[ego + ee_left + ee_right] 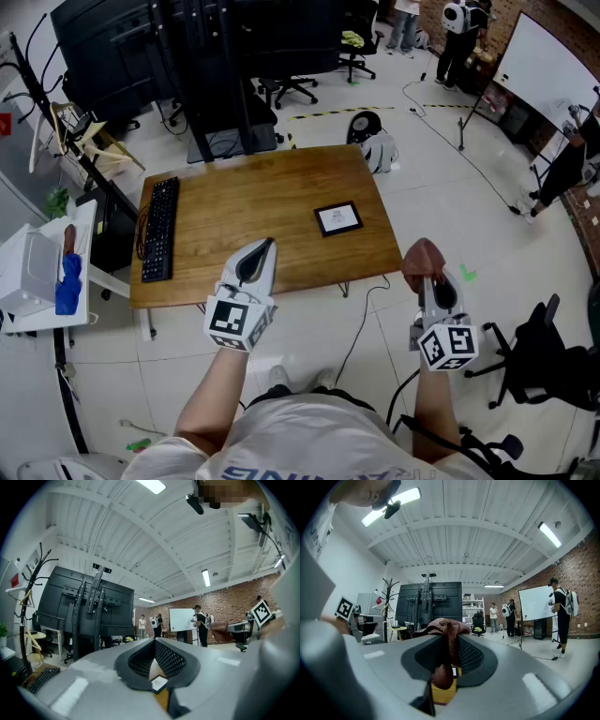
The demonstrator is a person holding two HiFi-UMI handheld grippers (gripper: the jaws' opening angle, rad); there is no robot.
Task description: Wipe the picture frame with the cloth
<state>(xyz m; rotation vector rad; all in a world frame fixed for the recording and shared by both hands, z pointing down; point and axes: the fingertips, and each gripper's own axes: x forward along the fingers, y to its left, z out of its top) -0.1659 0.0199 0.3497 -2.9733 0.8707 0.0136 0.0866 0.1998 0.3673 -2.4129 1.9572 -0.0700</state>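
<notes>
The left tongs [266, 246] were held closed and empty over the near edge of the tabletop [244, 202]. The right tongs [432, 278] were clamped on a reddish-brown cloth [422, 257], off the tabletop's near right corner. The picture frame [337, 218] was laid flat on the tabletop's right half, apart from both tongs; a keyboard [160, 230] was set along its left edge.
</notes>
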